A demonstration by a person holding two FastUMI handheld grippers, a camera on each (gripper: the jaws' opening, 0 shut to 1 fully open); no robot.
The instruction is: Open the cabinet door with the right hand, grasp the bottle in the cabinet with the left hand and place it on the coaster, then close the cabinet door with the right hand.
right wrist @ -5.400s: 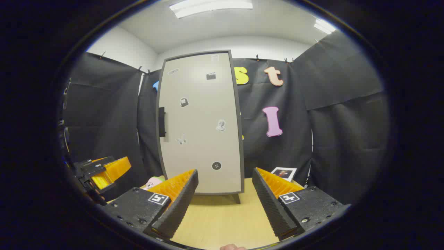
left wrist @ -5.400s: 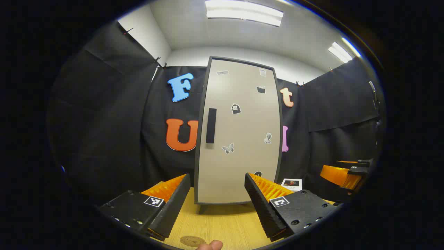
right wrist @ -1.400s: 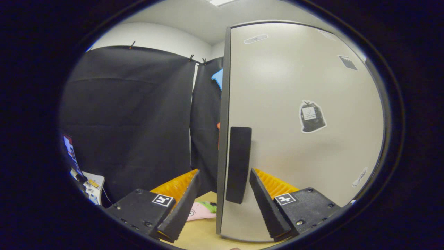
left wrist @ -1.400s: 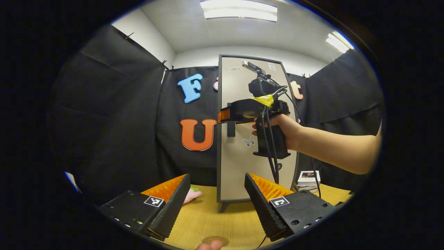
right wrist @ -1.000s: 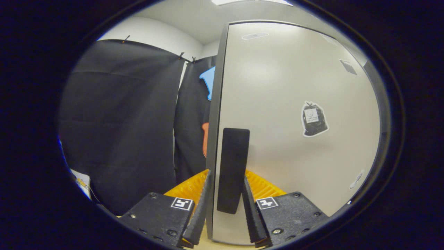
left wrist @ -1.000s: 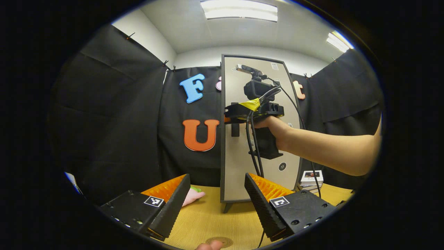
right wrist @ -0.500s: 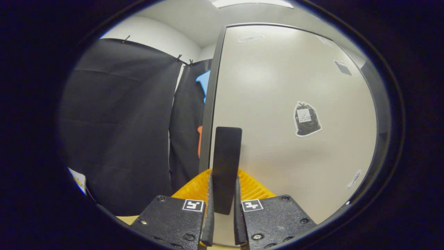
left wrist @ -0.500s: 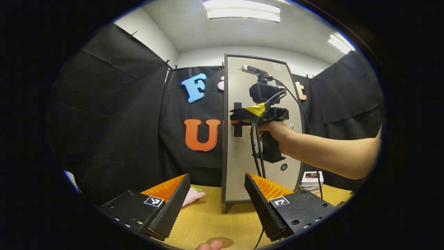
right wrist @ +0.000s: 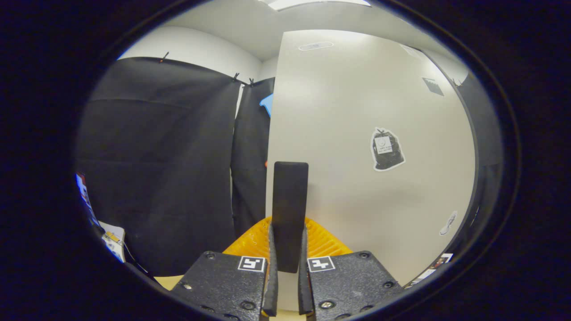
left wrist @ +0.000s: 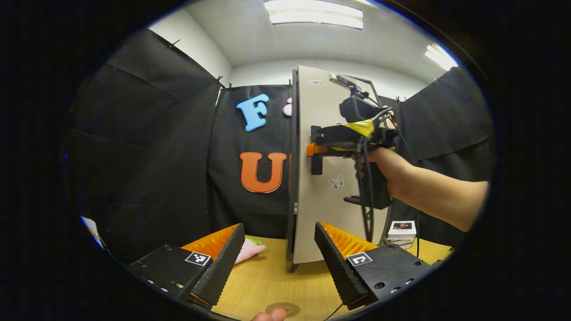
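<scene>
Right gripper (right wrist: 285, 267) clamped on the black vertical bar handle (right wrist: 290, 214) of the tall pale-grey cabinet door (right wrist: 357, 178); both fingers press the handle's lower end from either side. Same gripper seen from the left gripper view (left wrist: 314, 149), held by a bare hand (left wrist: 379, 165) with forearm reaching in from the right, cables hanging from its body. Door stands slightly ajar: its handle-side edge sits forward of the dark cabinet frame (left wrist: 293, 156), a narrow gap between them. Cabinet interior not visible through the gap, so the bottle's position cannot be told.

Left gripper (left wrist: 274, 249) spread wide, nothing between its fingers, low over the light wooden tabletop (left wrist: 267, 281), in front of the cabinet. Round brown coaster (left wrist: 282, 308) lies on the table at the lower edge of that view, bare. Pink soft toy (left wrist: 250, 249) rests on the table to the left of the cabinet base; small stack of books (left wrist: 401, 232) to its right. Stickers on the door face: a black bag shape (right wrist: 386, 149), a butterfly (left wrist: 335, 181).
</scene>
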